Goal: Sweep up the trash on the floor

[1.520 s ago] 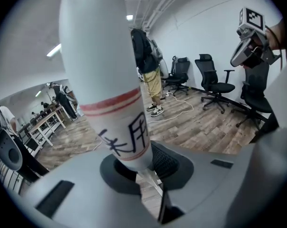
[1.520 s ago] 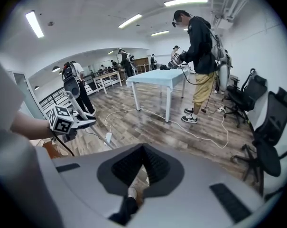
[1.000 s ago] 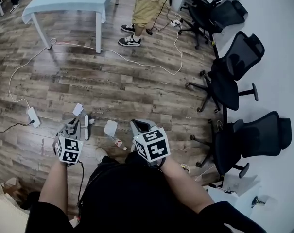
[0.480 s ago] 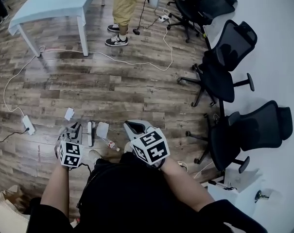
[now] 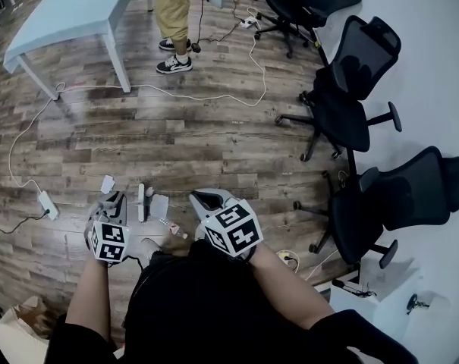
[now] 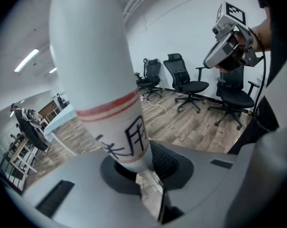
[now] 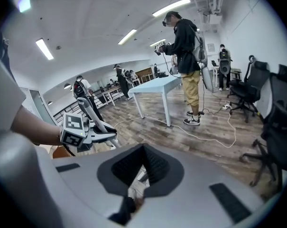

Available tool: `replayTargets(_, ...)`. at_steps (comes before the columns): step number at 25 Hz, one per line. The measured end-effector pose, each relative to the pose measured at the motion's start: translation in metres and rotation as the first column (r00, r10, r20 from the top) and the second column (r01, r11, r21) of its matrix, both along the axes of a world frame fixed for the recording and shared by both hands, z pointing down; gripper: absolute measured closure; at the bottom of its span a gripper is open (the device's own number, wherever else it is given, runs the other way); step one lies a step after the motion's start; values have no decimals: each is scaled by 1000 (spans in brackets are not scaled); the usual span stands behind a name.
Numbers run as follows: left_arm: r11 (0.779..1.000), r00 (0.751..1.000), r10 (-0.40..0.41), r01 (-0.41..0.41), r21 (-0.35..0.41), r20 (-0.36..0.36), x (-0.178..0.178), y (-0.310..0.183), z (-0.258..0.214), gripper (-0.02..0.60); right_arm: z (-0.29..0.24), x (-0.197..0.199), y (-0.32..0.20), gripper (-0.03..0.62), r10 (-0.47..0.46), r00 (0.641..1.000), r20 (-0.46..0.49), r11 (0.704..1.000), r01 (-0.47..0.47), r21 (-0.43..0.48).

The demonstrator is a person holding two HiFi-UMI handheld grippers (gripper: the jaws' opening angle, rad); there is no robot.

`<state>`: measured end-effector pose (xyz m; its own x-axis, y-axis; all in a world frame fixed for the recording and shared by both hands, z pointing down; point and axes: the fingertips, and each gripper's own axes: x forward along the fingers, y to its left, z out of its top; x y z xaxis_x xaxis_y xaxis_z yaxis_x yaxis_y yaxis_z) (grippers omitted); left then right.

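Broom handle (image 6: 100, 80) stands nearly upright, clamped in left tool (image 5: 115, 202); right tool (image 5: 206, 198) closed, empty.

My left forearm (image 5: 89, 294) and right forearm (image 5: 286, 283) reach down, side by side. Left tool (image 5: 115, 203) clamped on a white handle (image 6: 98, 70). Right tool (image 5: 205, 199): jaw tips meeting, nothing held.

Two tongs (image 5: 117, 200) (image 5: 208, 199), one pole (image 6: 100, 80), one table (image 5: 70, 6)

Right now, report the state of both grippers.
Left gripper: closed on the white handle.
Right gripper: fingers together, nothing visibly held.
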<state>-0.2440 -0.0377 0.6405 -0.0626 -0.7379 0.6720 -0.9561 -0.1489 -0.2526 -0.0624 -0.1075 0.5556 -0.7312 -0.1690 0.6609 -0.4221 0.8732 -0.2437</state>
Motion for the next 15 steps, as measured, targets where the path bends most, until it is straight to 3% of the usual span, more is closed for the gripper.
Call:
replayTargets(9,994,995,-92,90,60,34,-60,-14,-40,534,8,-10,-16,580,11,999,32,1000,-11,-24)
replayTargets(15,998,998,-8,4,59,69,-106,-16,-47,534,14,-34,-24,580,169,984,47,982,-165,-88)
